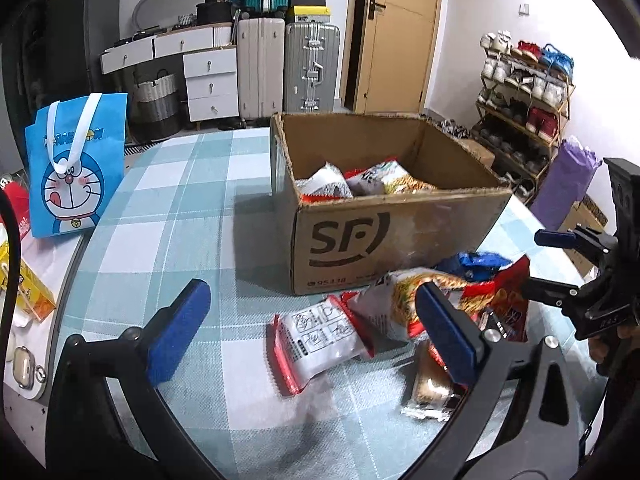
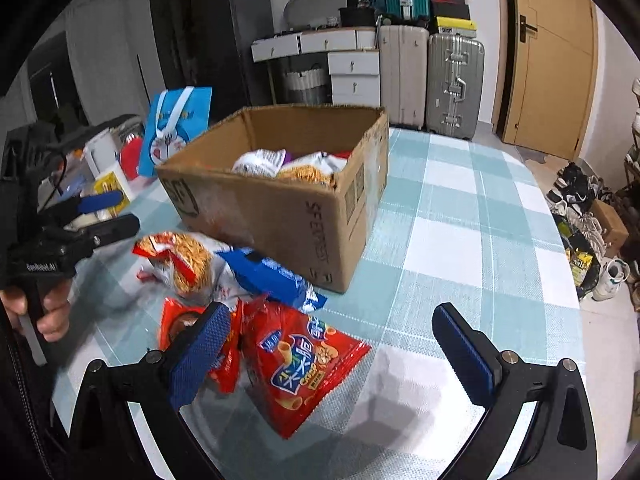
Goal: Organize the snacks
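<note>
- The left gripper (image 1: 312, 326) has its jaws spread as wide as they go; nothing is pressed between the blue pads, and neither pad touches a packet.
- Between the left jaws, closer to the right-hand pad, a white snack packet with red edges (image 1: 316, 344) lies flat on the bench (image 1: 168, 216), which wears a pale blue checked cloth.
- Just beyond the right-hand pad of the left jaws sits a noodle-snack bag (image 1: 394, 300); partly hidden behind that pad lies a small brown-and-clear packet (image 1: 430, 394).
- Straight ahead of the left jaws, past the loose packets, stands the open cardboard box (image 1: 400, 236), with several snack bags already inside.
- Far off to the left of the left jaws a blue cartoon gift bag (image 1: 76, 160) stands upright at the bench edge.
- The right gripper (image 2: 330, 350) also holds its jaws wide, with nothing gripped.
- A red crisps bag (image 2: 308, 376) lies on the bench between the right jaws, nearer the left-hand pad; from this view it cannot be told whether that pad touches it.
- Beyond the left-hand pad of the right jaws lie a blue packet (image 2: 276, 274) and, further left, the noodle-snack bag, both just in front of the box.
- The person's hand (image 2: 52, 308) on the left gripper's handle shows at the left edge of the right wrist view.
</note>
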A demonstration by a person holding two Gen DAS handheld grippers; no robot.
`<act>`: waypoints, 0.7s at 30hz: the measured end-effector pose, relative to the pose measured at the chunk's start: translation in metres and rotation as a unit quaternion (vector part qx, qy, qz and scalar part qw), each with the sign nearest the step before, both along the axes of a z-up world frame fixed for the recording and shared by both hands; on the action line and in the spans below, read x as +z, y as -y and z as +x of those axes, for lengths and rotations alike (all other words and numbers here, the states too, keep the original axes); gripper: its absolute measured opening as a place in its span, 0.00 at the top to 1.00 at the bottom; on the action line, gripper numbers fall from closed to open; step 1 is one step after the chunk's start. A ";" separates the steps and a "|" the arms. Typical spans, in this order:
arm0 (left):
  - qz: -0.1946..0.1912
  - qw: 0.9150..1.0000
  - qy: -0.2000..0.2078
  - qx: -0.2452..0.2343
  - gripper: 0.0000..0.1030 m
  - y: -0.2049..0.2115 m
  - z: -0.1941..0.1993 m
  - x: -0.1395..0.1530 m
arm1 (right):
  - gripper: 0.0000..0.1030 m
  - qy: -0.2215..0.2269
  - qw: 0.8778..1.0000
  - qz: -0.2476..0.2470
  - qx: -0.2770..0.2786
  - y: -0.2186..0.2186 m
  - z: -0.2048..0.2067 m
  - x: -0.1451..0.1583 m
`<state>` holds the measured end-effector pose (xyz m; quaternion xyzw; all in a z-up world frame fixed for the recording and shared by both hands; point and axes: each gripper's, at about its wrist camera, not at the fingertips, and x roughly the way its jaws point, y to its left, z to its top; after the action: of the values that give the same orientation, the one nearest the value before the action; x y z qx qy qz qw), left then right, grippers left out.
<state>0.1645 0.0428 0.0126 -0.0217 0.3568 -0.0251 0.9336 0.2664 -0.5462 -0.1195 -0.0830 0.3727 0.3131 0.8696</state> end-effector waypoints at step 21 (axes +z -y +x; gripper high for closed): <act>-0.008 0.999 -0.010 0.036 0.01 -0.020 0.008 -0.010 | 0.00 -0.049 0.998 -0.050 0.010 -0.006 0.014 -0.036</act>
<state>0.1722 0.0628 0.0030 -0.0417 0.3650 0.0059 0.9301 0.2800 -0.5397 -0.1560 -0.1146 0.4292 0.3060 0.8421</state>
